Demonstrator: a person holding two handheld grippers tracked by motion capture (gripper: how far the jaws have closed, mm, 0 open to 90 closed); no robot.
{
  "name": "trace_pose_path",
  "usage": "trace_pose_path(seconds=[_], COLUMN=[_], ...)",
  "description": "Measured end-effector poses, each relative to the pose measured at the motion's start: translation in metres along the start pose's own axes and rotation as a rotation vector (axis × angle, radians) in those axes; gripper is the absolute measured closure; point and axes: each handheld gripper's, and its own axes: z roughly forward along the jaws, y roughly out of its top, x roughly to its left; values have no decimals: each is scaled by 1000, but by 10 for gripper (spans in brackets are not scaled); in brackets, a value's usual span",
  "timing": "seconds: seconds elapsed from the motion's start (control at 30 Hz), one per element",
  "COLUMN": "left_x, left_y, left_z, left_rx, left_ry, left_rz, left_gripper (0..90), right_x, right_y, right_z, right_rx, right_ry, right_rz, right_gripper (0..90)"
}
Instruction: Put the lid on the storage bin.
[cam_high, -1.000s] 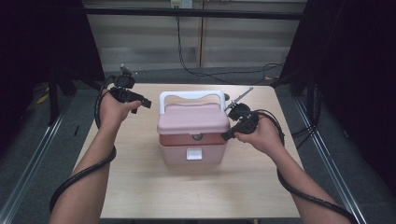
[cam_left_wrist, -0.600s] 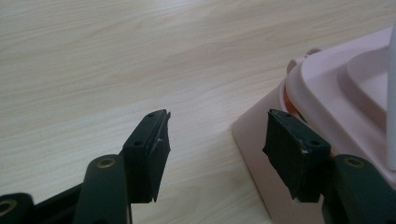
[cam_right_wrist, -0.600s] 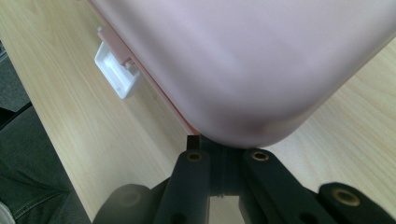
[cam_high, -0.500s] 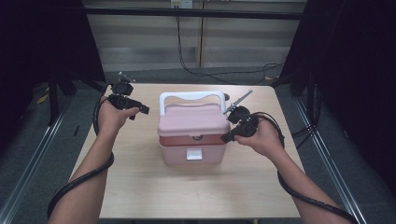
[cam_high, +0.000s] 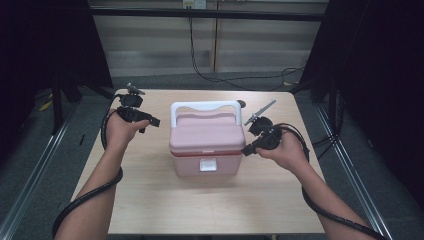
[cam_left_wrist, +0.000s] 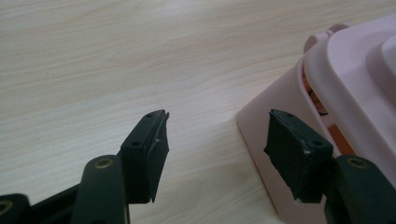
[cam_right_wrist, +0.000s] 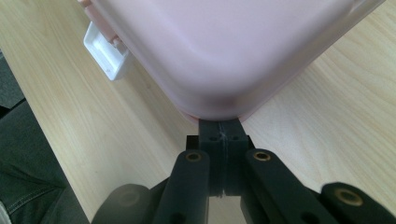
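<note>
A pink cooler box (cam_high: 207, 137) with a white handle (cam_high: 205, 106) and a white front latch (cam_high: 208, 165) stands closed in the middle of the table. My left gripper (cam_high: 150, 121) hovers off the box's left side. In the left gripper view it (cam_left_wrist: 215, 140) is open, with bare wood between the jaws and the box's corner (cam_left_wrist: 355, 70) just past the right jaw. My right gripper (cam_high: 246, 150) is at the box's right side. In its own view it (cam_right_wrist: 223, 130) is shut, tips touching the underside of the lid's corner (cam_right_wrist: 233, 46), with the latch (cam_right_wrist: 106, 51) farther off.
The wooden table (cam_high: 150, 200) has open room in front of the box and on both sides. A small dark object (cam_high: 241, 104) lies behind the box. Cables (cam_high: 215, 75) run over the floor beyond the far edge. Dark frame posts stand left and right.
Both hands have drifted slightly toward the near side. The right gripper's tips have closed in on the lid's corner. The box has not moved.
</note>
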Motion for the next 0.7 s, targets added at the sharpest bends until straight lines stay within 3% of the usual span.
trace_pose_path(seconds=[0.7], left_x=[6], left_y=[-11], left_z=[5], left_rx=[7], left_ry=[-11], left_rz=[-21], left_gripper=[355], right_x=[-3], right_y=[-7], right_z=[1], right_rx=[-11], right_ry=[7], right_rz=[13], right_gripper=[886])
